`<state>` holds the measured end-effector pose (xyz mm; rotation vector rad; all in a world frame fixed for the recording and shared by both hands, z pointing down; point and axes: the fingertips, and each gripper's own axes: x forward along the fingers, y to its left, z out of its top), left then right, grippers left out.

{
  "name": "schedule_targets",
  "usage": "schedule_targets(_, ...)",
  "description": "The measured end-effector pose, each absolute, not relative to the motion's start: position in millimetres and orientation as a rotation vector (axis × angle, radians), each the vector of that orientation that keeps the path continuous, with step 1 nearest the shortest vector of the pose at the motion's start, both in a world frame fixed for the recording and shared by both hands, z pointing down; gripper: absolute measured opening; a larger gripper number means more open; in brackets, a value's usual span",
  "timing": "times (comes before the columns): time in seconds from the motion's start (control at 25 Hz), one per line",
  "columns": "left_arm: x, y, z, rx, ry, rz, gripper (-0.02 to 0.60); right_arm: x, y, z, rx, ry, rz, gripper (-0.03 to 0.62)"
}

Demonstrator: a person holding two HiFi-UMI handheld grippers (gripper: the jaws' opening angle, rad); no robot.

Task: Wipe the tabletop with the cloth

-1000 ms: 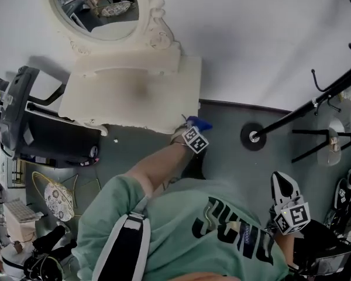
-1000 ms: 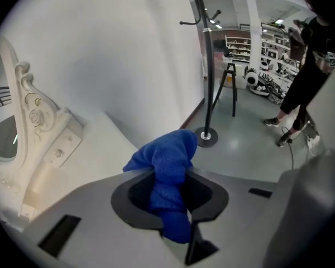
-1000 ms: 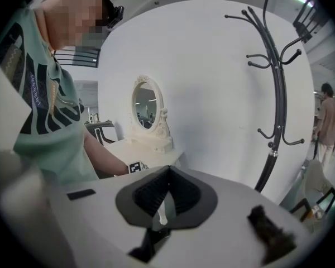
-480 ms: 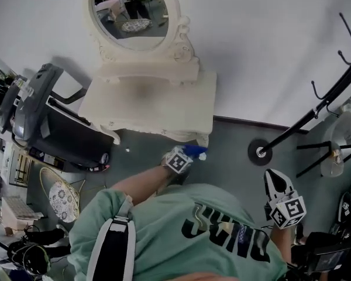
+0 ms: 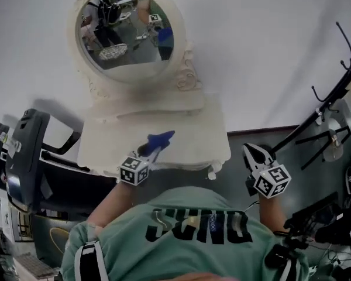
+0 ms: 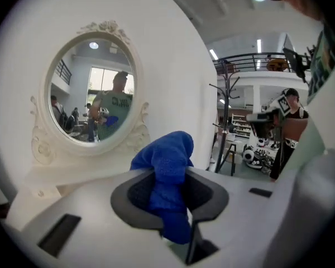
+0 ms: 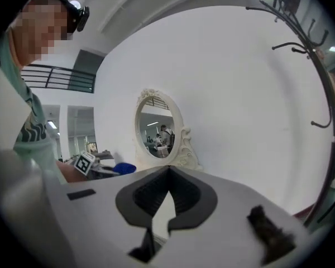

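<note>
Cloth [image 6: 168, 161]: blue, terry-type, bunched up, top end bulging past jaw tips.
Left gripper [image 5: 150, 150]: clamped on cloth, over white tabletop [image 5: 187, 136], front-centre; contact w/ surface not determinable.
Right gripper [image 7: 168, 175]: jaws together, nothing btwn them, off table's right edge.

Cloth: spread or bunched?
Bunched. The cloth is a wad pinched in the left claw, over the tabletop.
</note>
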<state>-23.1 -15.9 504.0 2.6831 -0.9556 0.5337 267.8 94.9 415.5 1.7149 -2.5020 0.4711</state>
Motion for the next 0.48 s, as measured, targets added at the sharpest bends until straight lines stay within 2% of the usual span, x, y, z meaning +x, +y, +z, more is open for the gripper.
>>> schedule_targets(0.12,-73.5,-66.1,461.5,2.733,-0.993,0.448,0.101,236.7,48.4,418.8,1.75,-2.464,0.478,0.008)
schedule_targets(0.24,-94.3,-91.6,442.2,2.719,-1.023,0.338,0.103,220.0,21.5,418.3,1.731,-2.458,0.474,0.008)
schedule_targets(0.48,-67.4,-80.2,454.5,2.646,-0.988,0.228,0.103,225.2,16.5,422.5,1.655,-2.432,0.498,0.008)
